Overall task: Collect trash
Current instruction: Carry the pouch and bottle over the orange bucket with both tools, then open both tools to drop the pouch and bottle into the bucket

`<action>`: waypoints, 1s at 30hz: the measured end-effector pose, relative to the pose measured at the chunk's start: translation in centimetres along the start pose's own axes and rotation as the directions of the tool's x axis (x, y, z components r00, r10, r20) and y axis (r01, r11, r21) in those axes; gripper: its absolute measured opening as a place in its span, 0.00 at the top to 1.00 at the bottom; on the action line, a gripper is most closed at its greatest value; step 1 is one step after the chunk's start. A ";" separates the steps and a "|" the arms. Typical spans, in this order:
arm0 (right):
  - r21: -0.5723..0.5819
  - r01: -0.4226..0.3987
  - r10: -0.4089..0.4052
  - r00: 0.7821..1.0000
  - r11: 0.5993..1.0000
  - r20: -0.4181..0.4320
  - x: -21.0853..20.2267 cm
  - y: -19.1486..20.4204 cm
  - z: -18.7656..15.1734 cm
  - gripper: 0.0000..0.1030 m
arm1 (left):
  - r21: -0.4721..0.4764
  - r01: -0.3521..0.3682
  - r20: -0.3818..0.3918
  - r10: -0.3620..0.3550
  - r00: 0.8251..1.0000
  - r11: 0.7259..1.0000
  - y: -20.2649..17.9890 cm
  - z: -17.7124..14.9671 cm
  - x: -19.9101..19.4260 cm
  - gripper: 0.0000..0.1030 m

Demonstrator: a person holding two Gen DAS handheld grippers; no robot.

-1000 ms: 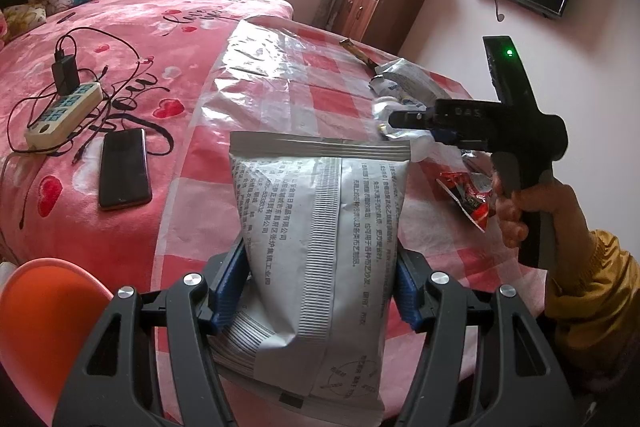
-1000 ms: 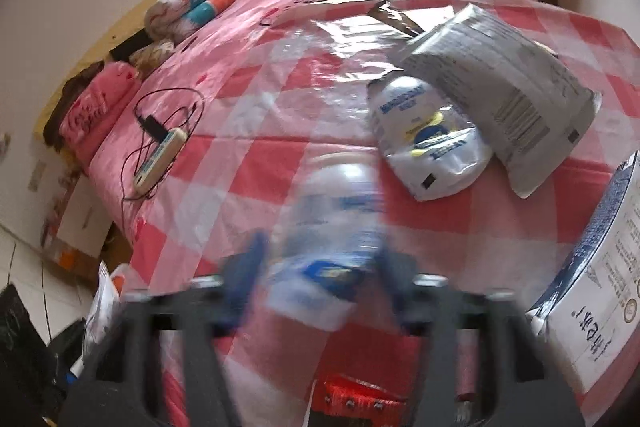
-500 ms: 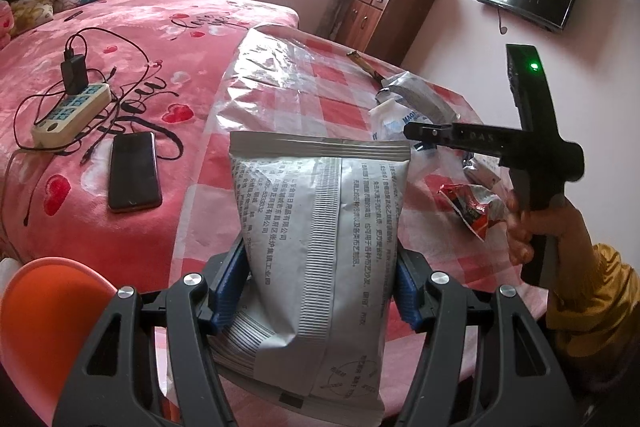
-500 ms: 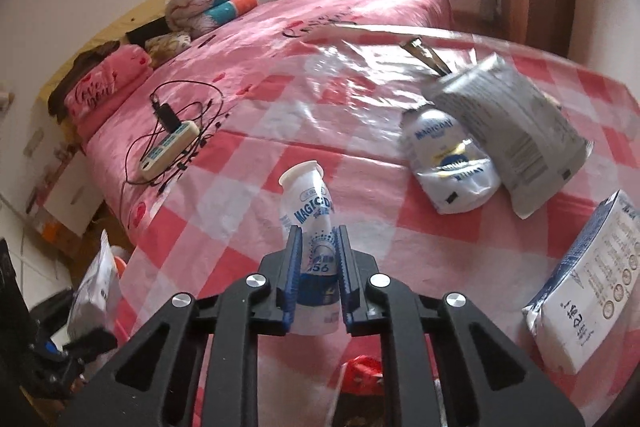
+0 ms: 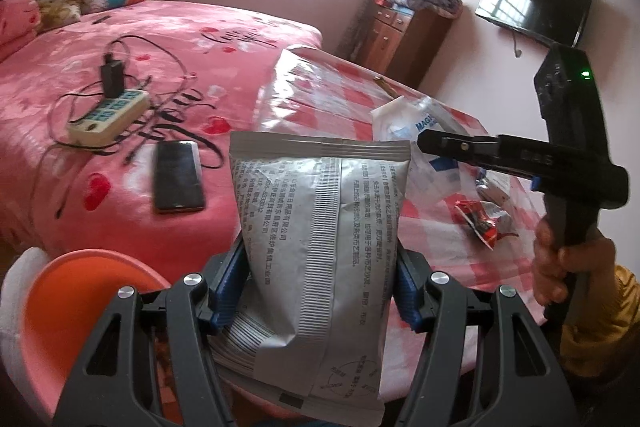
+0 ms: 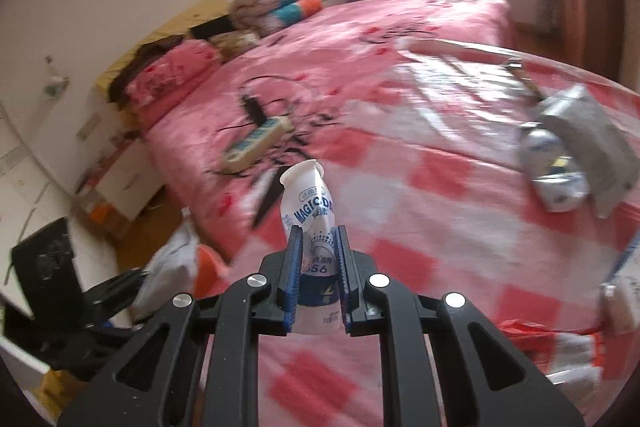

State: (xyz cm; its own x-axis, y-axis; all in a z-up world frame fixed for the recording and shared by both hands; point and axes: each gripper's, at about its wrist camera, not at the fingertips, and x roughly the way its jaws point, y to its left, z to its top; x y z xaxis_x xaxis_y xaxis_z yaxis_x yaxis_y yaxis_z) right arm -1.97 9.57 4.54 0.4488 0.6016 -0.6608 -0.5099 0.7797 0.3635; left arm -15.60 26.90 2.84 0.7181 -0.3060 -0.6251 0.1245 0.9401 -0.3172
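My left gripper (image 5: pixel 316 291) is shut on a large grey foil bag (image 5: pixel 320 247) and holds it upright above the table's near edge. My right gripper (image 6: pixel 318 279) is shut on a small white "Magic Day" bottle (image 6: pixel 310 211) and holds it above the red-and-white checked table (image 6: pixel 420 227). The right gripper also shows in the left wrist view (image 5: pixel 424 145), raised at the right. On the table lie a red wrapper (image 5: pixel 482 221), a white pouch (image 6: pixel 554 171) and another grey bag (image 6: pixel 584 131). An orange bin (image 5: pixel 76 291) with a white liner sits low at the left.
A pink bed (image 5: pixel 120 67) beside the table carries a power strip (image 5: pixel 108 117) with cables and a black phone (image 5: pixel 178 177). A wooden cabinet (image 5: pixel 400 35) and a wall TV (image 5: pixel 534 5) stand behind. A white bag's edge (image 6: pixel 624 279) lies at the table's right.
My right gripper closed on the white bottle, lifted it off the table and swung left toward the bed side. My left gripper keeps holding the grey bag and has drifted slightly.
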 end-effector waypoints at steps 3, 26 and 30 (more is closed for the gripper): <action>-0.044 -0.073 0.071 0.997 0.996 -0.032 1.1 3.4 0.1 0.83 | -0.029 -0.042 0.013 0.042 0.999 0.999 1.7 -0.2 -1.4 0.38; -0.109 -0.210 0.185 0.963 0.972 -0.197 8.2 13.8 -3.7 0.34 | -0.275 -0.417 -0.115 0.400 0.909 0.866 15.2 -6.3 -5.1 0.26; -0.115 -0.128 0.116 0.988 0.985 -0.103 6.3 11.9 -3.2 0.21 | -0.267 -0.415 -0.082 0.409 0.909 0.870 15.0 -5.5 -5.5 0.25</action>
State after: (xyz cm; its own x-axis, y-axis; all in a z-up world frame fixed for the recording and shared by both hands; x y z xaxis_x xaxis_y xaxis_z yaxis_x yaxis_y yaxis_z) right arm -7.54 22.04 2.64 0.3084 0.6671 -0.6781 -0.6442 0.6710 0.3671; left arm -21.39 41.81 -2.38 0.6475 0.0939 -0.7562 -0.3729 0.9045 -0.2070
